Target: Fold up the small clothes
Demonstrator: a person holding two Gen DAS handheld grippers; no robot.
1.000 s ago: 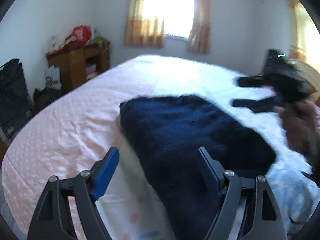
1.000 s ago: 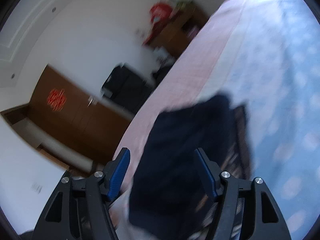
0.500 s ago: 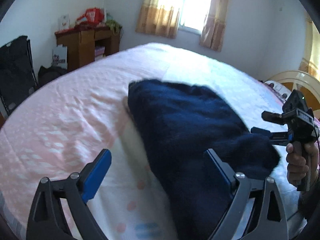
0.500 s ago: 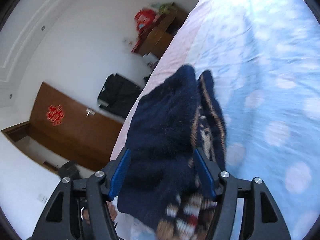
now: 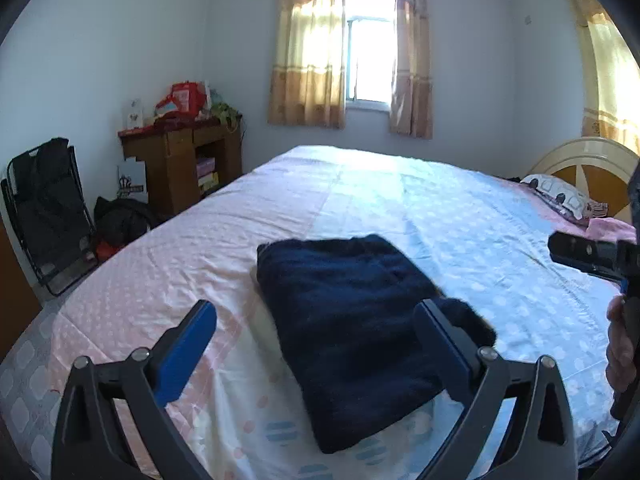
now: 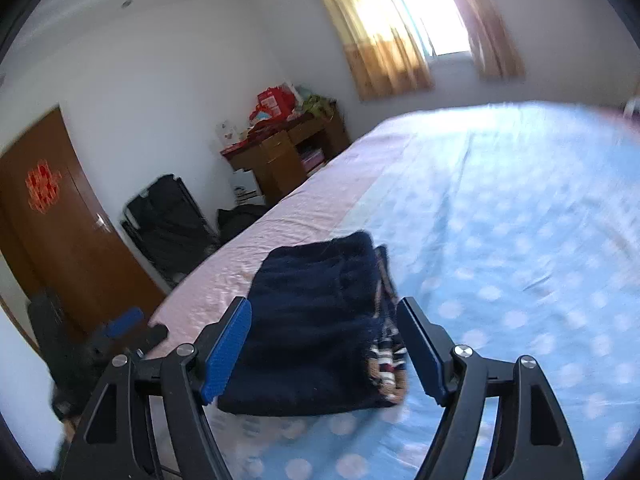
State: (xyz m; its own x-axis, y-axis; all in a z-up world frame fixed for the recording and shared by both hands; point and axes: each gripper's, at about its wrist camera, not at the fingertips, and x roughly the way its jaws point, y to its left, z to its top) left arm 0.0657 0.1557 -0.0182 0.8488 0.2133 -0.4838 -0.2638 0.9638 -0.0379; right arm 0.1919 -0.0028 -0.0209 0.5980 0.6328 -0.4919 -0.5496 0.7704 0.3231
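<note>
Sweater (image 5: 352,320): dark navy knit, lying folded into a compact thick rectangle on the bed (image 5: 460,216), near the bed's near edge, about on the seam between the pink half and the blue dotted half of the cover. In the right wrist view the open side of the fold shows stacked layers and a patterned band, brown, white and red, at the lower corner (image 6: 386,364).

Left gripper (image 5: 316,340): jaws have just been opening and stand wide apart, above and short of the sweater; nothing pressed between the pads. Right gripper (image 6: 324,344): jaws also just opening, apart, framing the sweater without touching it as far as the blurred frame shows. From the left wrist view the right gripper appears at the right edge, held in a hand (image 5: 620,344), off the cloth.

Handling, judged: soft, light, thick, fuzzy; not fragile, not slippery. It will sag and the layers will slide apart if lifted by one corner. Best hold is a pinch through all layers at the folded edge, one gripper at each end, or a flat press on top to settle it.

State of task, judged: this piece looks finished; fold is square, one corner by the left gripper's right finger bulges slightly.

Containers: none on the bed. A wooden cabinet (image 5: 180,164) by the far wall has open shelves holding what look like boxes, and bags on top; contents too small to tell.
</note>
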